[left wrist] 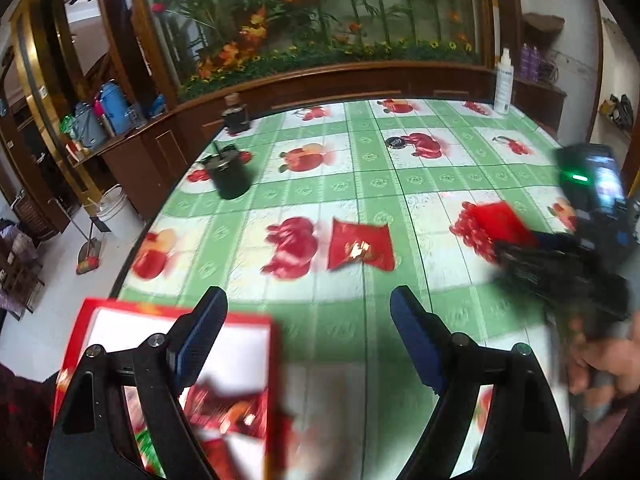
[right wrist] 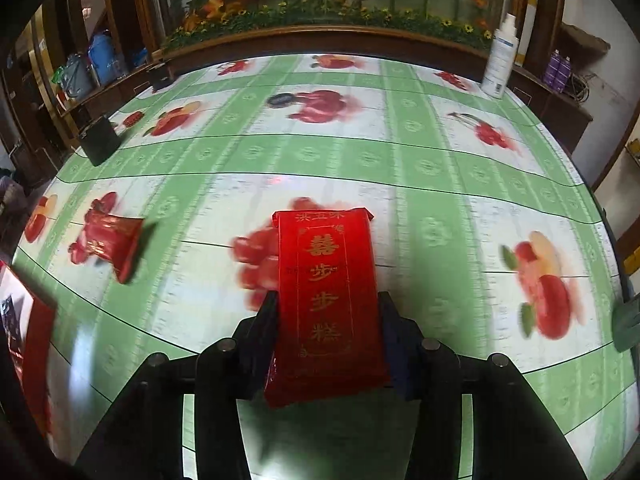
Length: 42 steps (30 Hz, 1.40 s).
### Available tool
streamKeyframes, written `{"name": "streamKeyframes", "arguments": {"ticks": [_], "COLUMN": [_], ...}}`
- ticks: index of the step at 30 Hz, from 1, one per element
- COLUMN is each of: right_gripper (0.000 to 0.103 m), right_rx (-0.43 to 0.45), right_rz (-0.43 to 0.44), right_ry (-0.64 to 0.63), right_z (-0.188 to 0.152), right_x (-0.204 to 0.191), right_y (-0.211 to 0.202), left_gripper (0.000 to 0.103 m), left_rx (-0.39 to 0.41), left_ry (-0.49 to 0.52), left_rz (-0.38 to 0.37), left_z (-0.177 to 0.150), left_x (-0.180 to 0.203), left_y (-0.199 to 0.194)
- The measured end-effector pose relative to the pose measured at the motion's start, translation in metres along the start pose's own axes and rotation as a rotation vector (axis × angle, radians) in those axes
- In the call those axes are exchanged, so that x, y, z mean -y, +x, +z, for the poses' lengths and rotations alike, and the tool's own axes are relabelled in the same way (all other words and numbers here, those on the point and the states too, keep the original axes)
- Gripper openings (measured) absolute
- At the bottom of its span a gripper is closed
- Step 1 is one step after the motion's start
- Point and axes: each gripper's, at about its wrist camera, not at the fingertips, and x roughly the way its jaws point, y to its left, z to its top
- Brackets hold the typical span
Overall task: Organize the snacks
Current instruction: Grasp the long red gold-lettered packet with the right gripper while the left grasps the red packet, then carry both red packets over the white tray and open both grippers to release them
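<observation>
Snack packet (right wrist: 326,300), glossy red rectangle, clamped between right fingers (right wrist: 266,332)

- You see a tablecloth (right wrist: 408,152) in green and white checks, printed with red fruit motifs.
- You see a long snack packet (right wrist: 326,300) in glossy red with gold characters and a thin gold frame.
- You see a smaller snack packet (left wrist: 360,246) in red with gold print.
- You see a box (left wrist: 120,316) with red walls and a white interior.
- You see blue pads (left wrist: 416,340) on black gripper arms.
- You see a white spray bottle (right wrist: 500,60) with blue label print.
- You see a black cup (left wrist: 228,174).
</observation>
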Motion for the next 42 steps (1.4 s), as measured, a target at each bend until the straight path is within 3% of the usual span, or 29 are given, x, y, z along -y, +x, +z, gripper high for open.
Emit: {"name": "streamKeyframes", "arguments": {"ticks": [4, 12, 14, 15, 16, 17, 19, 31, 34, 42], "right_gripper": [0.048, 0.052, 0.052, 0.053, 0.053, 0.053, 0.053, 0.048, 0.048, 0.047], "right_rx": [-0.013, -0.021, -0.021, -0.022, -0.022, -0.022, -0.023, -0.039, -0.058, -0.188], "right_rz": [0.012, 0.010, 0.008, 0.008, 0.009, 0.008, 0.007, 0.040, 0.138, 0.609], "right_ry": [0.012, 0.026, 0.026, 0.026, 0.026, 0.026, 0.027, 0.012, 0.044, 0.283], "right_z": [-0.001, 0.000, 0.000, 0.000, 0.000, 0.001, 0.001, 0.001, 0.002, 0.001], "right_x": [0.020, 0.020, 0.020, 0.020, 0.021, 0.021, 0.021, 0.016, 0.022, 0.052], "right_y": [-0.001, -0.001, -0.001, -0.001, -0.001, -0.001, -0.001, -0.002, -0.003, 0.011], "left_gripper": [0.084, 0.084, 0.083, 0.080, 0.064, 0.056, 0.051, 0.047, 0.047, 0.047], "left_rx": [-0.019, -0.094, -0.104, -0.107, -0.110, -0.125, -0.110, -0.114, -0.106, -0.046], "left_ry": [0.020, 0.036, 0.026, 0.020, 0.016, 0.013, -0.011, -0.010, -0.007, -0.008], "left_rz": [-0.015, 0.003, -0.023, -0.032, -0.040, -0.052, -0.086, -0.169, -0.172, -0.227], "left_z": [0.016, 0.027, 0.025, 0.024, 0.023, 0.021, 0.020, 0.003, -0.009, -0.041], "left_x": [0.020, 0.044, 0.043, 0.043, 0.043, 0.043, 0.038, 0.044, 0.048, 0.046], "left_y": [0.030, 0.087, 0.096, 0.099, 0.101, 0.106, 0.105, 0.083, 0.060, -0.006]}}
